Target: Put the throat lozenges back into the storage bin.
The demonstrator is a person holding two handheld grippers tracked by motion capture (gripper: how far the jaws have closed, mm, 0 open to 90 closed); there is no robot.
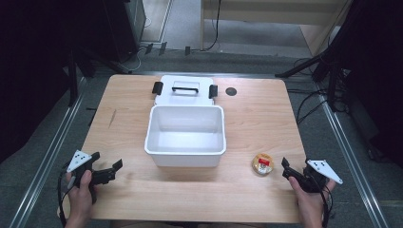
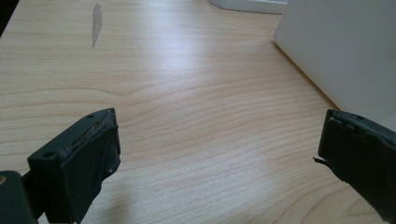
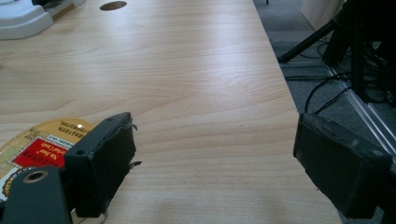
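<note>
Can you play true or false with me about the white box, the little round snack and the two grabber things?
1. The white box is open and has nothing inside. True.
2. The lid lies on the table behind the box. True.
3. The round snack packet sits inside the box. False: it lies on the table, to the right of the box.
4. The right gripper is holding the snack packet. False: its fingers are spread open and hold nothing; the packet lies beside one of them.
5. The left gripper is open. True.
</note>
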